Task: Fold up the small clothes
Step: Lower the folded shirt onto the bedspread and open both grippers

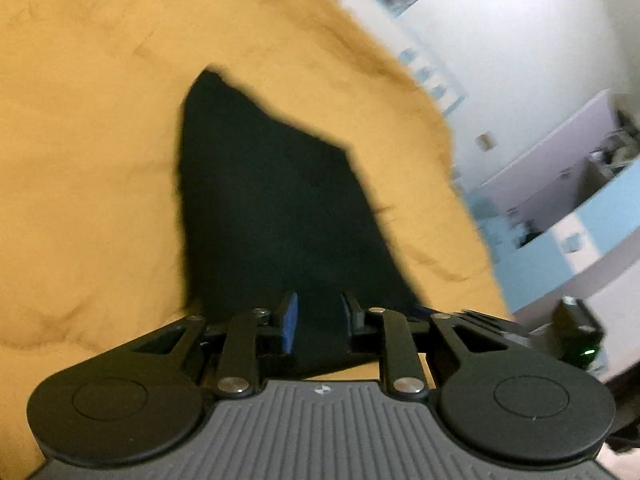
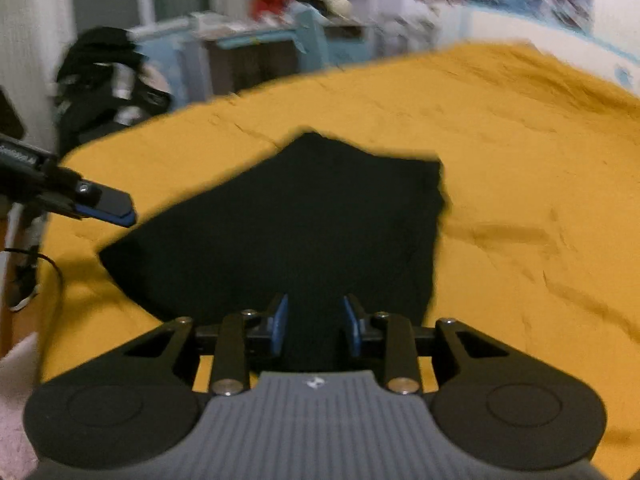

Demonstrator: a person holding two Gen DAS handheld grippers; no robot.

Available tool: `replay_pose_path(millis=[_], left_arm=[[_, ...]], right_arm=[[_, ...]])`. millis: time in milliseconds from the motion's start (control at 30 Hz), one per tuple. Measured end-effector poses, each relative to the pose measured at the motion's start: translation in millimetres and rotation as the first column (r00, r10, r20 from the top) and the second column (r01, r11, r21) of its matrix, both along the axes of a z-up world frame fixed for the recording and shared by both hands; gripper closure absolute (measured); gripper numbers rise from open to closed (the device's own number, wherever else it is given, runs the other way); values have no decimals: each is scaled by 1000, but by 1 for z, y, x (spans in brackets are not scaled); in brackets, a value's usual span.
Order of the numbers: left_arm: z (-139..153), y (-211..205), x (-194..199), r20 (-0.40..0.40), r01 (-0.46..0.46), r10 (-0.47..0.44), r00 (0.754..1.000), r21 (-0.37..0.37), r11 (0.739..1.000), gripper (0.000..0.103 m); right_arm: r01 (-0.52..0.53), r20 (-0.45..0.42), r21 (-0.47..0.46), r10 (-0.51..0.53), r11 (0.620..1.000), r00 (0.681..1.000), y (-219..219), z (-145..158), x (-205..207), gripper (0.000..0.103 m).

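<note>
black garment (image 2: pixel 288 224) lies flat on the yellow bedcover (image 2: pixel 520 168). right gripper (image 2: pixel 315 318) and left gripper (image 1: pixel 318 316) each hover over its near edge, fingers parted with dark cloth between them; whether they pinch it cannot be told.

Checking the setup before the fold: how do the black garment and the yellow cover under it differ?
The black garment is small with angular edges; the yellow cover spreads far wider beneath it. The garment looks smooth, while the cover shows creases. Both are cloth lying flat.
</note>
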State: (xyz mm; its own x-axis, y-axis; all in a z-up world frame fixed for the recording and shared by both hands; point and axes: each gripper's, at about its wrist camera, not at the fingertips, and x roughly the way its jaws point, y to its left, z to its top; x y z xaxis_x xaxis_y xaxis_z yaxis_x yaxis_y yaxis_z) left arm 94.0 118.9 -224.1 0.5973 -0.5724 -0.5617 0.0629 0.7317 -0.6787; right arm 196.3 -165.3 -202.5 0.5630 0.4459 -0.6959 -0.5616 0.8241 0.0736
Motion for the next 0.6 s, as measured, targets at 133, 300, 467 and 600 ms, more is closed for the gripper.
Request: replay_pose_path(millis=[133,300,467,600], left_arm=[[-32,6,-6,-43,-6,7,999,40,999,83],[-28,7,-16,-23,-22,23,999,51,998,84],[0,-9,-13,-12,-45,47,999,110,993,75],[36,-24,-24,53,-99,91,994,173,980,59]], right_arm=[[100,-88,-2,-100,995,991,-18,-36,3,83],[164,-107,57,-157,985,982,-29,-49,-2,83],[215,-123,90,-203,972,971,-20,-49,2,68],[249,-84,90,-242,964,967,-6,-14,-13,37]])
